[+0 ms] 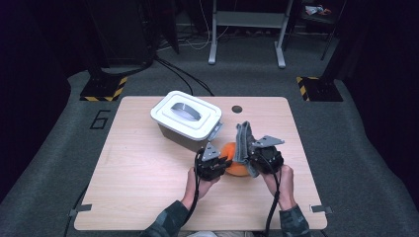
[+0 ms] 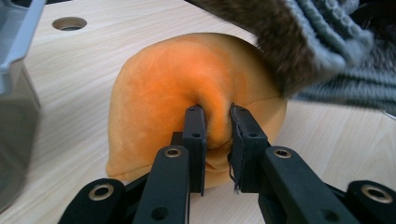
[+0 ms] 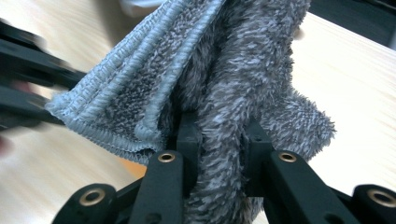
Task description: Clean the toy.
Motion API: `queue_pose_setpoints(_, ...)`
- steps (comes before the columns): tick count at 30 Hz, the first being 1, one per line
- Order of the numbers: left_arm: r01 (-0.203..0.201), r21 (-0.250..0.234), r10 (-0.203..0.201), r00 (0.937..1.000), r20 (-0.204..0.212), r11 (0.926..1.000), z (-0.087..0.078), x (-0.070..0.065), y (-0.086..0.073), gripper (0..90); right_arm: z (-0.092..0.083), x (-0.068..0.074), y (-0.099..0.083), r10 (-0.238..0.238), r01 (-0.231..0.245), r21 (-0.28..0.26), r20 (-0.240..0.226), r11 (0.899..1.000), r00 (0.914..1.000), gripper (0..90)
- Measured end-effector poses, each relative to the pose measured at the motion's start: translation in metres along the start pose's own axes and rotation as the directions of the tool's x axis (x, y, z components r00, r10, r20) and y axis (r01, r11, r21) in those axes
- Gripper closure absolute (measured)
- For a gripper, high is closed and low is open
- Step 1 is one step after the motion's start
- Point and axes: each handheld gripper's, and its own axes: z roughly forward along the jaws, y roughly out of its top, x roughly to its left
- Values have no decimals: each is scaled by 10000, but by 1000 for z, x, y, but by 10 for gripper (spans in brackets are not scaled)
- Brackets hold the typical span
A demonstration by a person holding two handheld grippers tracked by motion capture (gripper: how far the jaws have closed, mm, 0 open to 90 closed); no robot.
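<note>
Orange cloth [image 2: 187, 93] pinched in left gripper [image 2: 217, 140] jaws, grey towel [image 3: 224, 84] clamped in right gripper [image 3: 219, 144] jaws, lidded bin [image 1: 187, 120] seen from high.

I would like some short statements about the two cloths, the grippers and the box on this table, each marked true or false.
1. The left gripper pinches the soft orange cloth. True.
2. The right gripper stands open with nothing in it. False: it is shut on the fluffy grey towel.
3. The white plastic lid is on the grey box. True.
4. The grey towel lies flat on the wooden table. False: it hangs bunched in the right gripper, beside the orange cloth.
</note>
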Motion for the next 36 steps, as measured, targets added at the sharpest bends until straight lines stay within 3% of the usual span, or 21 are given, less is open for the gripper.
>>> queue_pose_setpoints(3, -83, 69, 84, 9998, -166, 9999, 0, -1, 0, 779, 11, 13, 6, -498, 496, 294, 68, 9983, 9987, 739)
queue_pose_setpoints(7, 152, 70, -152, 9999, -65, 9999, -2, 4, -2, 778, 16, 11, 5, -434, 432, 381, 60, 9983, 9990, 740)
queue_pose_setpoints(10, 22, 96, -21, 9999, -140, 10000, -1, 3, -2, 778, 15, 6, 0, -251, 244, 491, 134, 9985, 9996, 741)
queue_pose_setpoints(17, 123, 118, -122, 9999, -118, 9999, -1, 5, -3, 778, 17, -14, -16, 303, -348, 889, 514, 9954, 9982, 742)
queue_pose_setpoints(21, 172, 106, -171, 9998, -97, 9998, 0, 5, -3, 778, 21, -23, -25, 743, -831, 1179, 772, 9895, 9942, 741)
queue_pose_setpoints(26, 196, 92, -195, 9998, -104, 9998, 0, 6, -3, 778, 29, -33, -36, 968, -1081, 1389, 851, 9844, 9917, 742)
queue_pose_setpoints(33, 246, 118, -245, 9996, -141, 9996, 0, 7, -5, 779, 50, -47, -56, 1311, -1491, 2121, 966, 9658, 9867, 741)
queue_pose_setpoints(36, 296, 101, -294, 9994, -184, 9995, -1, 9, -5, 779, 62, -49, -65, 1717, -1865, 2571, 791, 9482, 9820, 739)
